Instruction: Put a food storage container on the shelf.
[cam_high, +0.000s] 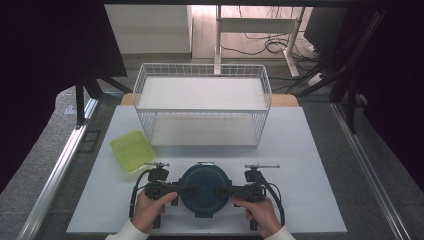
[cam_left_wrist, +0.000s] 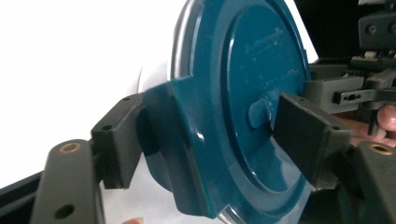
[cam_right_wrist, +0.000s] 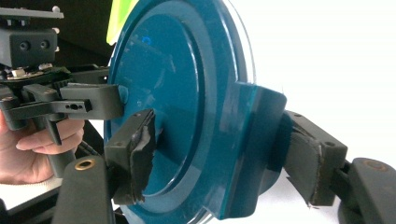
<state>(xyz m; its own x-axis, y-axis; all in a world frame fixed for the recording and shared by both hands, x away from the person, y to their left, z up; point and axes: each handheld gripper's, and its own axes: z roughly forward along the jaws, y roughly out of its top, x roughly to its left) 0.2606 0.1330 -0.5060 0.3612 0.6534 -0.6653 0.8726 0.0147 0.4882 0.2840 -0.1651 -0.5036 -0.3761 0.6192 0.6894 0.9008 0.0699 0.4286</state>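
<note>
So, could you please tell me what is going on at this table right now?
A person holds a tool in each hand, one at each side of a round container with a dark teal lid. The left tool and right tool each straddle a side latch. A lime green lid and a white wire basket stand beyond.

round lid (cam_high: 205, 189): dark teal plastic, smooth and glossy, with sharp highlights along its rim and clasps. left hand-held gripper (cam_high: 179, 190) and right hand-held gripper (cam_high: 226, 190): matt black plastic; the right one's pad lining looks rough and frayed. tabletop (cam_high: 310, 165): matt white, smooth. basket (cam_high: 202, 105): white-coated wire. square lid (cam_high: 132, 150): translucent yellow-green plastic.
</note>
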